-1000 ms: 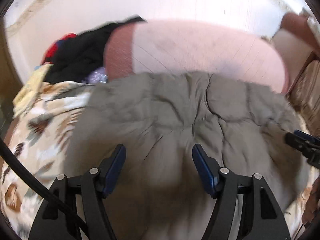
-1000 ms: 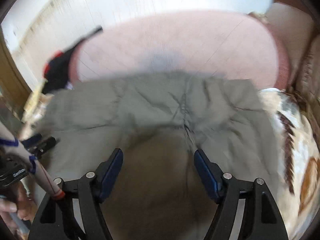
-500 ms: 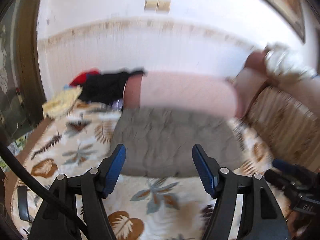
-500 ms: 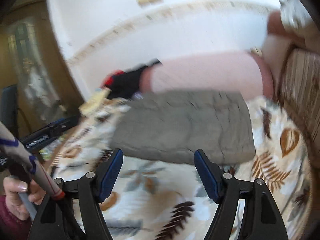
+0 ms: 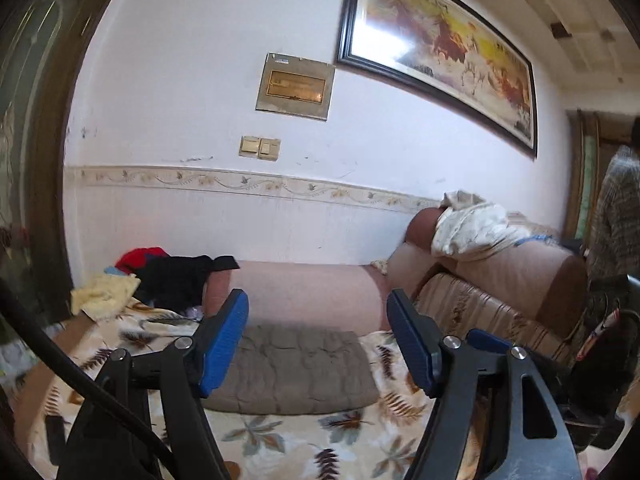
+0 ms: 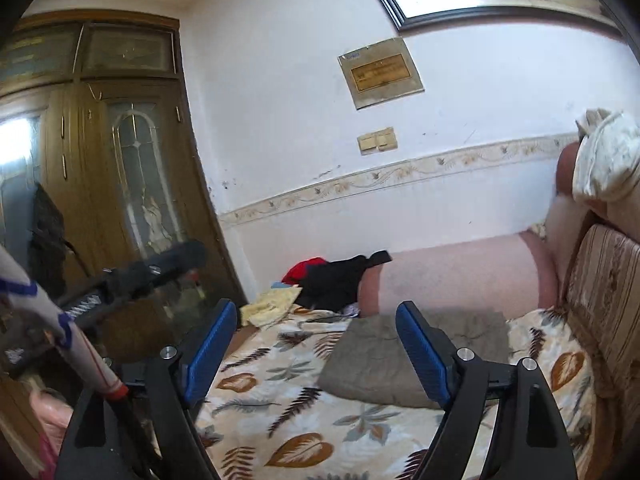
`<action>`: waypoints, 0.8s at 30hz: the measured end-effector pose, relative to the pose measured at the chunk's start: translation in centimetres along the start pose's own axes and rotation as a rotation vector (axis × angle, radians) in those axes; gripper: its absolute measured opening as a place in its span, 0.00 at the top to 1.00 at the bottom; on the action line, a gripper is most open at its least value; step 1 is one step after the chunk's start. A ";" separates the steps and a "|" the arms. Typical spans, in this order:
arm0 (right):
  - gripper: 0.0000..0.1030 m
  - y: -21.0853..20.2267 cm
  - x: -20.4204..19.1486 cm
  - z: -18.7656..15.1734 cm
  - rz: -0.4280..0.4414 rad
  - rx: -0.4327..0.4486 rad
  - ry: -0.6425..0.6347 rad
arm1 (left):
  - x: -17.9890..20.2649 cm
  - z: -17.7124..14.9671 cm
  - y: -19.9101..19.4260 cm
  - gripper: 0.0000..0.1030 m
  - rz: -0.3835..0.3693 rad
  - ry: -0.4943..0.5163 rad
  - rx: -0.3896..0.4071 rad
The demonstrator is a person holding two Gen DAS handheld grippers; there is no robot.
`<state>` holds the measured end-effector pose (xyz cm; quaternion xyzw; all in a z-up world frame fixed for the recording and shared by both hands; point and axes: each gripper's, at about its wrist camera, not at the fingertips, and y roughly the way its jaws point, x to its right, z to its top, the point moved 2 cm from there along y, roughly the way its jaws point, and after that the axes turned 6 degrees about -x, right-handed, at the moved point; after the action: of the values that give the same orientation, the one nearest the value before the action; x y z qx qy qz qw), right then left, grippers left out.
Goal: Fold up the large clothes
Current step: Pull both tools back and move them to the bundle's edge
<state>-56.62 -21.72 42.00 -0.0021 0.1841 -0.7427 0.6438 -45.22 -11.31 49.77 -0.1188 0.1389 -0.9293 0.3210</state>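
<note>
The grey-green garment (image 5: 294, 372) lies folded into a flat rectangle on the leaf-patterned blanket (image 5: 328, 440) that covers the sofa seat, its far edge just beside the pink bolster (image 5: 304, 292) along the wall. It looks like a finished fold, so the step in hand is most likely the pause between pieces: this one is done and left alone, and both tools are lifted clear of it, pointing nearly level across the room.

The next move probably calls for a fresh piece. A heap of unfolded clothes (image 6: 332, 280), black, red and pale yellow, sits at the far left end of the sofa, well apart from the folded garment. One of them would need to be reached, pulled out of the heap and spread flat on the bare blanket nearer the camera, without disturbing the folded rectangle.

The left gripper (image 5: 318, 340) has its blue fingers (image 5: 226, 344) well apart and widening, with nothing between them and nothing touched. The right gripper (image 6: 310, 350) is the same: fingers (image 6: 424, 356) spread wide, opening further, empty, with the garment only seen beyond them.
</note>
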 end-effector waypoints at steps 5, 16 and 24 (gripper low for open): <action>0.17 4.0 3.7 -2.8 -0.047 -0.062 0.042 | -2.7 -4.1 6.4 0.31 0.037 -0.030 -0.127; 0.17 16.4 18.2 -13.9 -0.180 -0.313 0.300 | -11.3 -18.0 25.0 0.31 0.221 -0.081 -0.430; 0.17 21.9 30.2 -22.3 -0.266 -0.322 0.689 | -18.9 -24.7 32.5 0.31 0.292 -0.241 -0.571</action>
<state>-46.17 -46.82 8.07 0.1226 0.5014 -0.7384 0.4340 -20.13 -19.47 13.40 -0.2918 0.3701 -0.7763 0.4185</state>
